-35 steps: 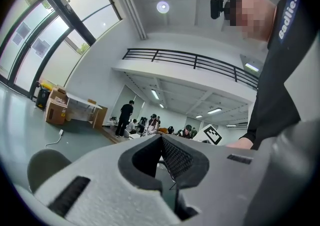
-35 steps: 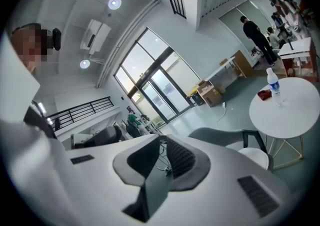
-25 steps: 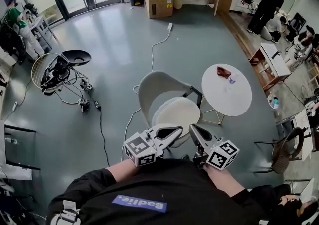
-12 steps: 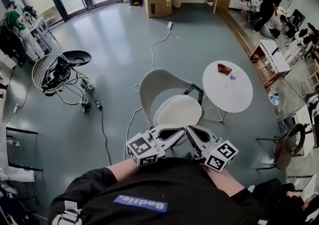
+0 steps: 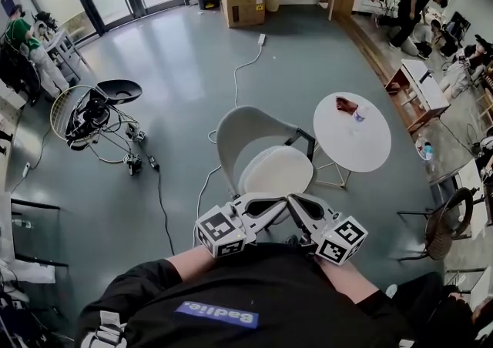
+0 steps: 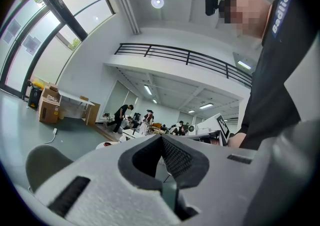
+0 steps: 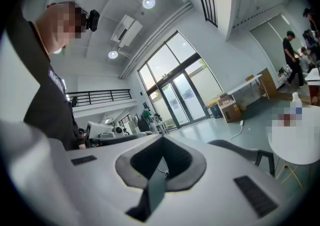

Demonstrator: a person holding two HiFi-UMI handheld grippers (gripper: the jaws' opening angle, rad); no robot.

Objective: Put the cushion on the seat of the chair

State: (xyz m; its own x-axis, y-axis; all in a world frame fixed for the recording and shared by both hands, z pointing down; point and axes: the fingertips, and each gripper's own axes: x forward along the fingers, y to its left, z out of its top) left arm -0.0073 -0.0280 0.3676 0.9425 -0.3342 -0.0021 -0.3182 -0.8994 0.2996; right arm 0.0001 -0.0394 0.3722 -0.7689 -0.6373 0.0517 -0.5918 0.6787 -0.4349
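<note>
In the head view a cream round cushion (image 5: 276,171) lies flat on the seat of the grey shell chair (image 5: 243,135). Both grippers are held close to my chest, just in front of the seat's near edge and apart from the cushion. My left gripper (image 5: 282,202) and my right gripper (image 5: 293,201) point toward each other with their tips nearly touching. Each has its jaws shut with nothing between them, as the left gripper view (image 6: 161,140) and the right gripper view (image 7: 162,139) show. The chair's back (image 7: 235,150) shows past the right jaws.
A round white table (image 5: 370,146) with a red item and a small bottle stands right of the chair. A white cable (image 5: 235,77) runs over the floor behind it. Tangled equipment (image 5: 96,115) lies at the left, a cardboard box (image 5: 243,0) far back, another chair (image 5: 447,227) at the right.
My right gripper has shifted left, so its tip now meets the left gripper's tip. The cushion and chair have stayed put.
</note>
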